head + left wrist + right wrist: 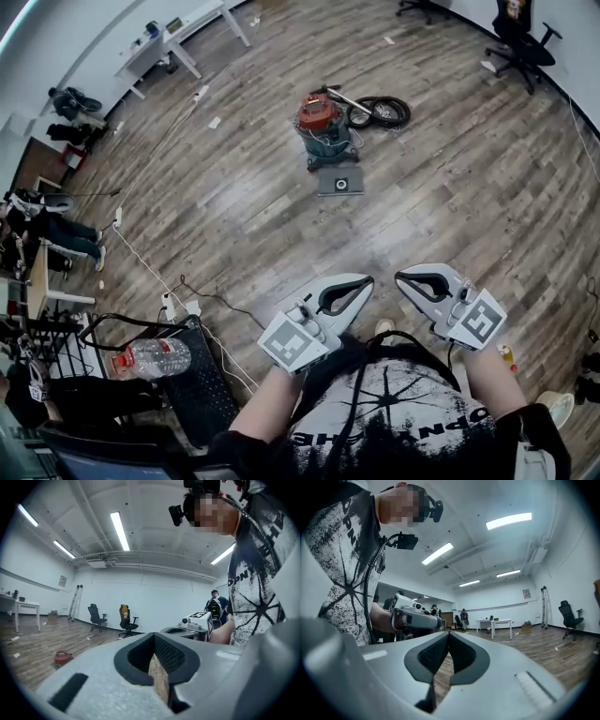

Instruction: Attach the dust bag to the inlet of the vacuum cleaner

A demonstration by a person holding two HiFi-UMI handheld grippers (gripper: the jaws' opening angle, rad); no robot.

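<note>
Dust bag (339, 180) beside vacuum cleaner (322, 126)

Floor ahead: the wooden floor (281, 220) lies open up to the vacuum cleaner (323, 127).
At vacuum: the coiled hose (380, 112) lies at its right, the dust bag (339, 180) flat just before it.
Lower left: a white cable (141, 261) and a black bin (202, 394) with a water bottle (150, 358) obstruct.

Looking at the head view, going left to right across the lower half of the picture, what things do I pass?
plastic water bottle → left tool → right tool
</note>
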